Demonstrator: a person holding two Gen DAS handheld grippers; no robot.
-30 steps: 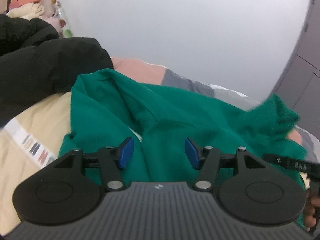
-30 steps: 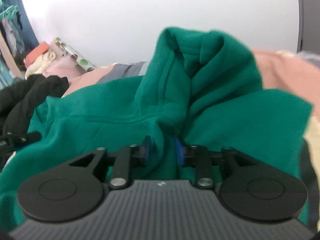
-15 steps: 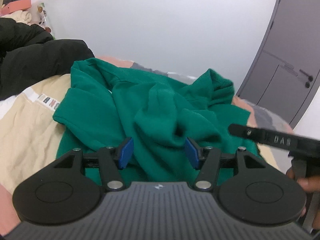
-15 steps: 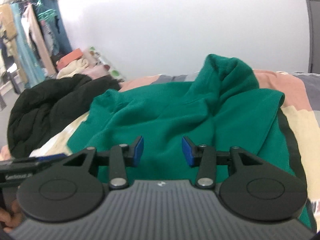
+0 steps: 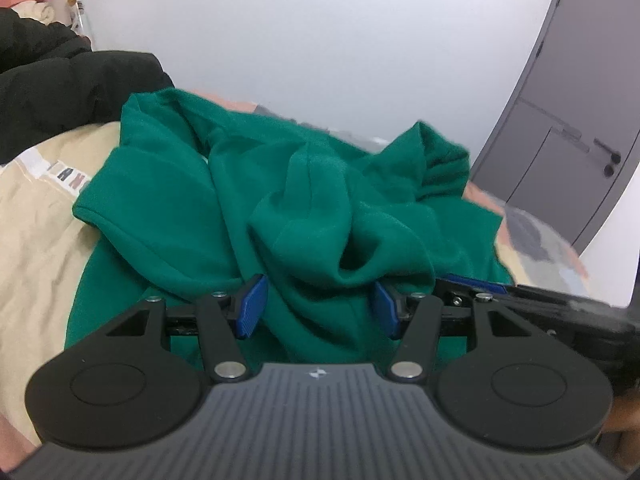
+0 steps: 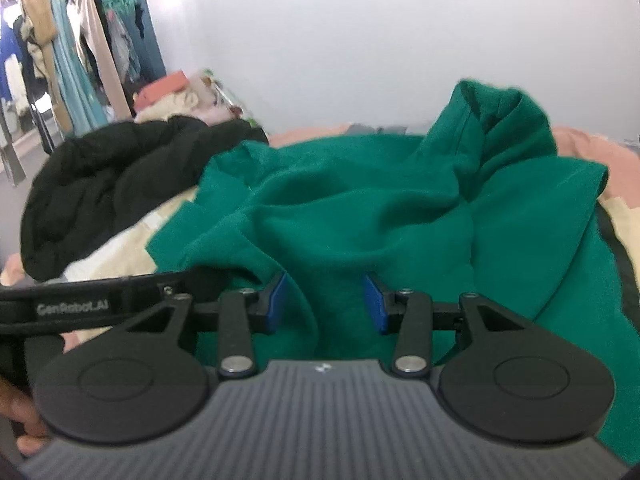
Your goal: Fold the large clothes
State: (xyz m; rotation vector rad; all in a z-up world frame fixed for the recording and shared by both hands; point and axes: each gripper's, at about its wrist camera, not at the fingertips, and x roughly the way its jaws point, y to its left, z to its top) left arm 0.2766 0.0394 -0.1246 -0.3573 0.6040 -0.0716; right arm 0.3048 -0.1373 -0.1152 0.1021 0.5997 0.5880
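A crumpled green hoodie (image 5: 304, 208) lies in a heap on the bed, its hood bunched up at the far right; it also shows in the right wrist view (image 6: 400, 216). My left gripper (image 5: 318, 306) is open just above the near folds, holding nothing. My right gripper (image 6: 325, 300) is open over the near part of the hoodie, empty. The right gripper's body shows at the right edge of the left wrist view (image 5: 540, 304). The left gripper's body shows at the left of the right wrist view (image 6: 80, 304).
A black padded jacket (image 6: 120, 184) lies on the bed to the left, also in the left wrist view (image 5: 60, 92). The beige, pink and grey bedding (image 5: 36, 232) spreads around. A grey door (image 5: 568, 128) stands right. Hanging clothes (image 6: 72, 48) fill the far left.
My right gripper let go of the green fabric and opened. Both grippers drew back and the hoodie dropped into a heap on the bed.
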